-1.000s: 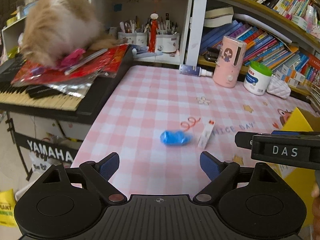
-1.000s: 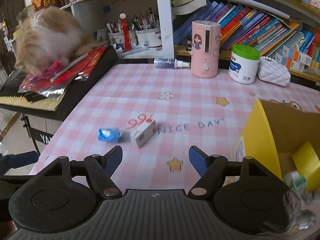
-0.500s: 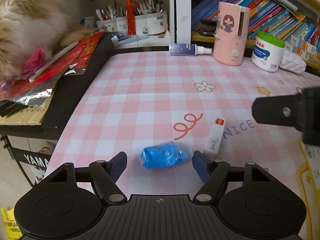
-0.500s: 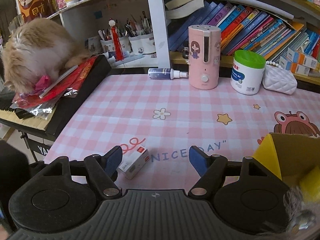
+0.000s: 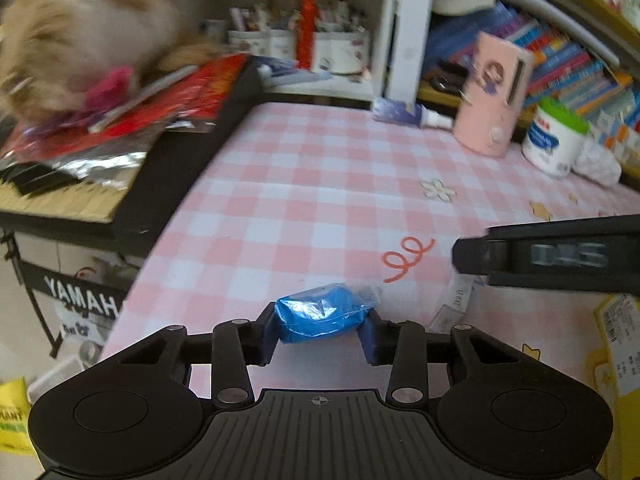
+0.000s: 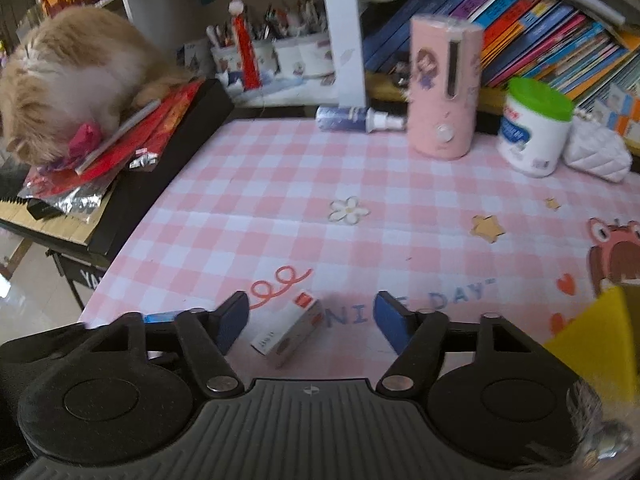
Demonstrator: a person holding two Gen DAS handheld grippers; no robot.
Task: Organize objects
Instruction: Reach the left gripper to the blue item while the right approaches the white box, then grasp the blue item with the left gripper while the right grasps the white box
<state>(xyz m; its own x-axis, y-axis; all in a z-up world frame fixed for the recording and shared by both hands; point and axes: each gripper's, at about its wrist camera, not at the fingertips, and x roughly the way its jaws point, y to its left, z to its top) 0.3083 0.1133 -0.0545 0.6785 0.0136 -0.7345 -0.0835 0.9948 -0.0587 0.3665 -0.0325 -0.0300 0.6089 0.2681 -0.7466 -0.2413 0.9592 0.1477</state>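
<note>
Currently the left gripper [image 5: 322,326] has its jaws closed on the blue packet [image 5: 320,315], clamped across its short width with the crinkled wrapper ends sticking out at either side. The packet sits at 6 o'clock in the left wrist view, low over the near edge of the desk [image 5: 320,184]; whether it has left the surface cannot be told. The grip across the middle appears chosen to keep the soft packet from twisting in the jaws.

The right gripper [image 6: 312,322] has its jaws spread wide and holds nothing. The small white box [image 6: 289,332] lies flat on the desk between the two fingers, nearer the left one, touching neither. It rests at an angle, red end pointing toward 1 o'clock, so the jaws would probably close on its long sides. This reads as the approach to a second pick.

At 4 o'clock in the right wrist view, the yellow carton [image 6: 592,340] stands with a flap raised, near both grippers; it is the likely destination for both items.

At 10 o'clock a cat [image 6: 68,80] lies on red papers on the keyboard [image 6: 160,184], well apart from the work area. The pink cylinder [image 6: 444,88] and green-lidded jar [image 6: 534,128] stand upright along the back at 1 o'clock, clear of the grippers.
</note>
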